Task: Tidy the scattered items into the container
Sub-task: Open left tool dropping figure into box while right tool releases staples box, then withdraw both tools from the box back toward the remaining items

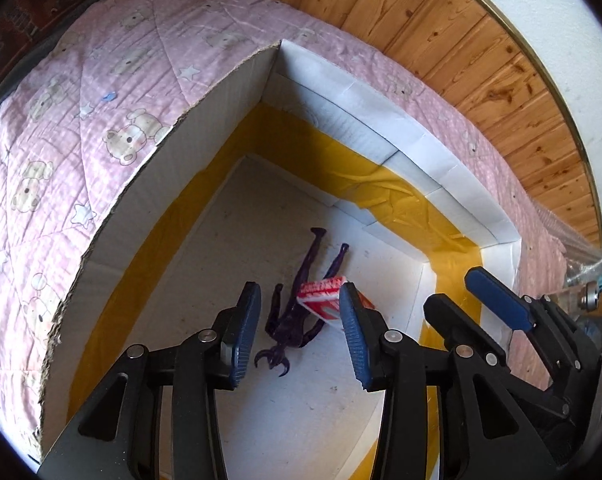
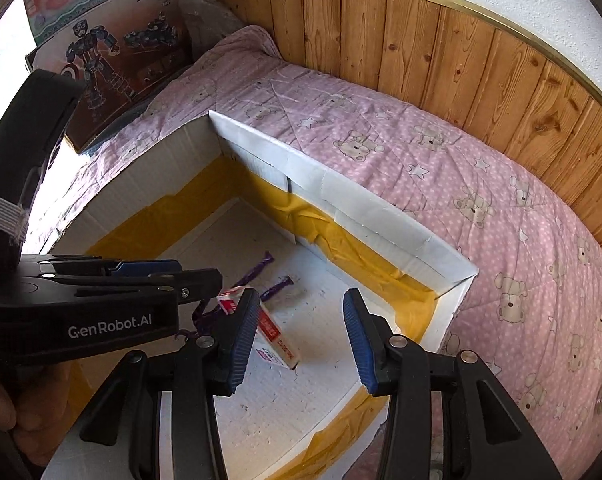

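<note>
A bed under a pink quilt printed with bears and stars (image 2: 441, 168) fills both views, set against a knotty wood-panelled wall (image 2: 441, 52). Only the right wrist view shows the toy-robot poster (image 2: 109, 52) propped at the bed's far end, and a hand (image 2: 5, 408) gripping the other tool at its lower left.

On the quilt sits a white foam box with yellow tape along its inner walls (image 1: 205, 152), open at the top. Both claws hang over it, pointing steeply down.

The left claw (image 1: 299, 334) has its blue ribbed pads spread, nothing pinched between them. The right claw (image 2: 303, 338) is likewise spread and empty; the left wrist view shows it from the side (image 1: 473, 294).

On the box floor lies a dark purple plastic figure (image 1: 297, 308), flat, its long axis running with its legs toward the far wall and its clawed end toward the camera. The left wrist view shows it whole; the right shows mainly its legs (image 2: 257, 276). A small red-and-white carton (image 1: 321, 298) lies across the figure's middle, its long axis slanting from the figure toward the near right in the right wrist view (image 2: 277, 340).
</note>
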A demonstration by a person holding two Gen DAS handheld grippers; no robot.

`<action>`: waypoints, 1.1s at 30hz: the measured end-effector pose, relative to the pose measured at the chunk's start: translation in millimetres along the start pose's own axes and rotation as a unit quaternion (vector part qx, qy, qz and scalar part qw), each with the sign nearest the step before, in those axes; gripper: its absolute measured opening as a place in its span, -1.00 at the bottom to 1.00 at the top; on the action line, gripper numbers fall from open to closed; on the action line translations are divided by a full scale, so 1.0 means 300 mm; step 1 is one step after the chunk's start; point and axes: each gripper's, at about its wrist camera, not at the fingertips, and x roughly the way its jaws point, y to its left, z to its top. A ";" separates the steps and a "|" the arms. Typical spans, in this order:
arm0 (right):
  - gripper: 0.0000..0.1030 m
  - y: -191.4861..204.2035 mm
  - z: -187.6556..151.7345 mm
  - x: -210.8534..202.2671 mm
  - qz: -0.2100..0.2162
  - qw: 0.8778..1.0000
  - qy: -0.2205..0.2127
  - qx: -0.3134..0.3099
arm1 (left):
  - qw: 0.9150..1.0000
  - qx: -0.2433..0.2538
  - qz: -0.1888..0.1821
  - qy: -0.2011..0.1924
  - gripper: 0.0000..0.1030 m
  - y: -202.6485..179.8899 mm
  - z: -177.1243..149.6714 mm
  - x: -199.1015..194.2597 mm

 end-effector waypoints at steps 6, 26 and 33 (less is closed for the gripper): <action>-0.12 0.004 -0.035 -0.081 0.012 1.000 -0.011 0.009 | 1.000 0.019 0.004 -0.009 -0.16 -0.030 -0.052 -0.089; -0.12 0.101 -0.217 -0.397 0.052 0.997 -0.049 -0.004 | 0.994 0.087 0.034 -0.055 -0.16 -0.103 -0.319 -0.386; -0.11 0.134 -0.281 -0.471 0.065 0.996 -0.060 -0.006 | 0.991 0.110 0.031 -0.073 -0.15 -0.133 -0.407 -0.476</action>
